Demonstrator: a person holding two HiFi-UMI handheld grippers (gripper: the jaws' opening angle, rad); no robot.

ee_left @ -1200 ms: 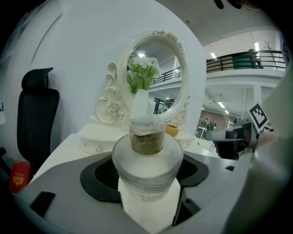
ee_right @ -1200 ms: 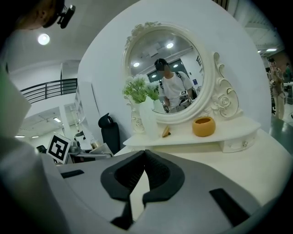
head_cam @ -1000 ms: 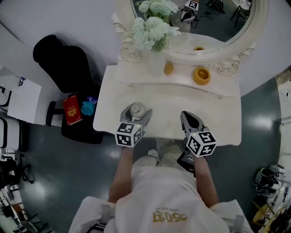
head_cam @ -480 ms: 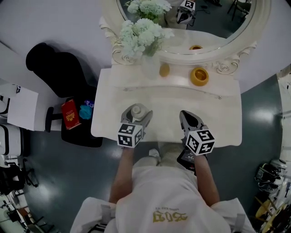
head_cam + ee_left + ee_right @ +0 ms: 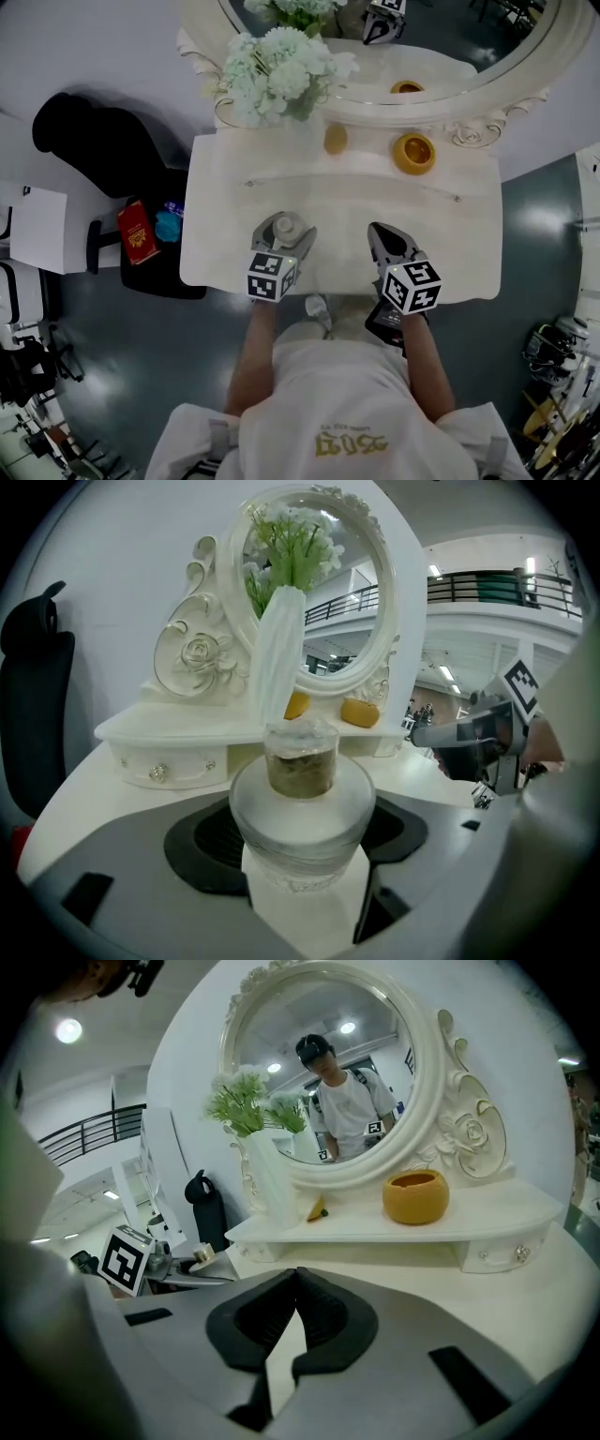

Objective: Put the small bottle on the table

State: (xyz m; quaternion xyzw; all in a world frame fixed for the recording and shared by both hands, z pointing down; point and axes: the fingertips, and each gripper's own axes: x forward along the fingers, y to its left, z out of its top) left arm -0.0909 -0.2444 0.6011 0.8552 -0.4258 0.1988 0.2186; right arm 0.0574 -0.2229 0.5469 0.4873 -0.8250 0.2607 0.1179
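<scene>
- My left gripper (image 5: 302, 844) has its fingers spread wide, and they pinch the small bottle (image 5: 301, 789) by its broad round body. One pad (image 5: 208, 841) bears on each flank, and the capped neck stands up clear of them.
- The bottle sits between my fingertips over the table (image 5: 347, 202), on the part nearest to me. I cannot tell whether its base touches the top or hangs just above it.
- If I let go while the base is off the surface, the bottle will drop. It looks like glass, so it could knock hard, rock over or roll.
- The body is smooth and curved, and my pads grip it only at its widest part. Any tilt of my wrist could let it slip down or twist between the pads.
- The near edge of the table is just behind my fingers. A bottle set too close to me could tip off toward the floor.
- If I open unevenly or pull back low, one pad could drag the bottle with it and upset it.
- My right gripper (image 5: 286, 1321) has its fingers pressed together on nothing, off to the right of the bottle. A careless sideways swing could strike the bottle once it stands free.
- The orange bowl (image 5: 415, 152) and the flowers (image 5: 281, 66) are well beyond my fingertips, so I judge them safe.
</scene>
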